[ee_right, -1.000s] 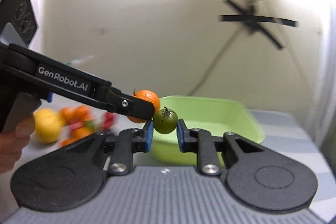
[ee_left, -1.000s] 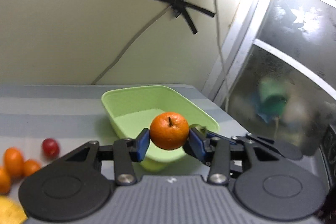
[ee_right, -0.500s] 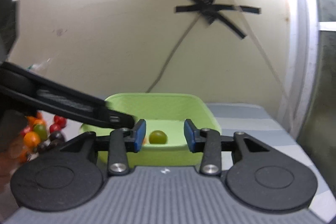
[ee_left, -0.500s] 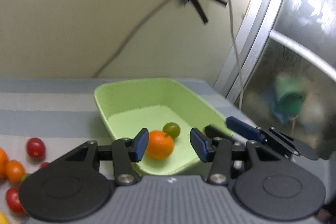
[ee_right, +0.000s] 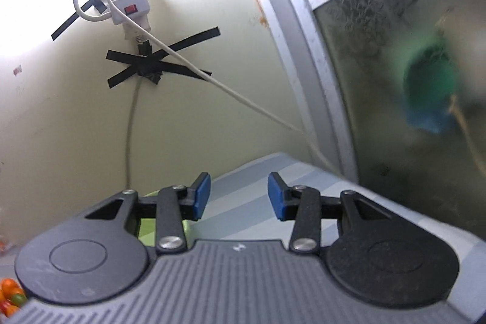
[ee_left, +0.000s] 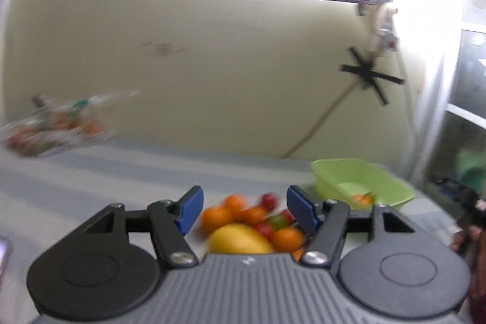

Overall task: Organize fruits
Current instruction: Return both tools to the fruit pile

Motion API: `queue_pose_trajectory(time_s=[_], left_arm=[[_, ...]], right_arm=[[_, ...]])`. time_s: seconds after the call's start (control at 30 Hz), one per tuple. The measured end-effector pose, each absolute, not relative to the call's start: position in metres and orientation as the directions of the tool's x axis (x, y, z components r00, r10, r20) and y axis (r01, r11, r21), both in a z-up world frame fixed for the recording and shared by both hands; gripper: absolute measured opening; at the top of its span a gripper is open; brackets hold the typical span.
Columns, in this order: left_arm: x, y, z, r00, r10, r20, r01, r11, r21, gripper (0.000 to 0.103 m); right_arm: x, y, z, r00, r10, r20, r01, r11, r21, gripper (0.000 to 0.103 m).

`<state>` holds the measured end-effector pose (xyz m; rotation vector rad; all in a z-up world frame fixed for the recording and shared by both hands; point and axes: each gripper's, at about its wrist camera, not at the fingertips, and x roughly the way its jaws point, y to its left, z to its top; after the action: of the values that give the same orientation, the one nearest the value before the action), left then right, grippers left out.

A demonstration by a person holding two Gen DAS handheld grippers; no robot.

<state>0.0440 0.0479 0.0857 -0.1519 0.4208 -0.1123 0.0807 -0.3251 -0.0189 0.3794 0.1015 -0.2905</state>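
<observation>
My left gripper (ee_left: 244, 210) is open and empty, held above a pile of loose fruit (ee_left: 252, 222) on the table: a yellow fruit (ee_left: 240, 240), several oranges and small red and green tomatoes. The light green basin (ee_left: 363, 182) stands to the right with an orange (ee_left: 361, 199) inside. My right gripper (ee_right: 238, 199) is open and empty, pointed at the table's far corner and the wall. A sliver of the green basin (ee_right: 145, 228) shows behind its left finger. A few fruits (ee_right: 12, 295) show at the bottom left edge of the right wrist view.
A clear bag of fruit (ee_left: 54, 126) lies at the back left of the striped table (ee_left: 91, 187). A power strip (ee_right: 129, 0) and taped cables hang on the wall. A frosted window (ee_right: 410, 66) borders the table's right side. The other gripper and a hand (ee_left: 467, 208) show at the right edge.
Both grippers released their fruit into the basin, the orange and the green tomato. The left gripper swung left to the fruit pile. The right gripper turned right, toward the wall and window.
</observation>
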Motion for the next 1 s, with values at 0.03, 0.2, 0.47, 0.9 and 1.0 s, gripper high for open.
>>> queue_pose_trajectory(time_s=[0.03, 0.2, 0.47, 0.9, 1.0], left_arm=[[0.041, 0.054, 0.081, 0.904, -0.129, -0.409, 0.060, 0.982, -0.178, 0.062], [0.028, 0.084, 0.063, 0.885, -0.123, -0.448, 0.022, 0.974, -0.224, 0.062], [0.033, 0.092, 0.034, 0.855, -0.192, -0.483, 0.058, 0.958, -0.279, 0.070], [0.069, 0.068, 0.040, 0.827, -0.308, -0.470, 0.204, 0.944, -0.259, 0.095], [0.084, 0.058, 0.034, 0.810, -0.312, -0.496, 0.221, 0.947, -0.234, 0.096]], right_arm=[[0.078, -0.329, -0.020, 0.949, -0.274, -0.158, 0.313, 0.881, 0.355, 0.045], [0.059, -0.331, -0.031, 0.945, -0.219, -0.241, 0.308, 0.845, 0.437, 0.045], [0.019, -0.275, -0.042, 0.949, -0.026, -0.315, 0.158, 0.901, 0.403, 0.042], [0.035, -0.103, -0.033, 0.842, 0.340, -0.419, -0.388, 0.921, -0.032, 0.043], [0.047, -0.091, -0.032, 0.834, 0.347, -0.428, -0.410, 0.910, -0.062, 0.046]])
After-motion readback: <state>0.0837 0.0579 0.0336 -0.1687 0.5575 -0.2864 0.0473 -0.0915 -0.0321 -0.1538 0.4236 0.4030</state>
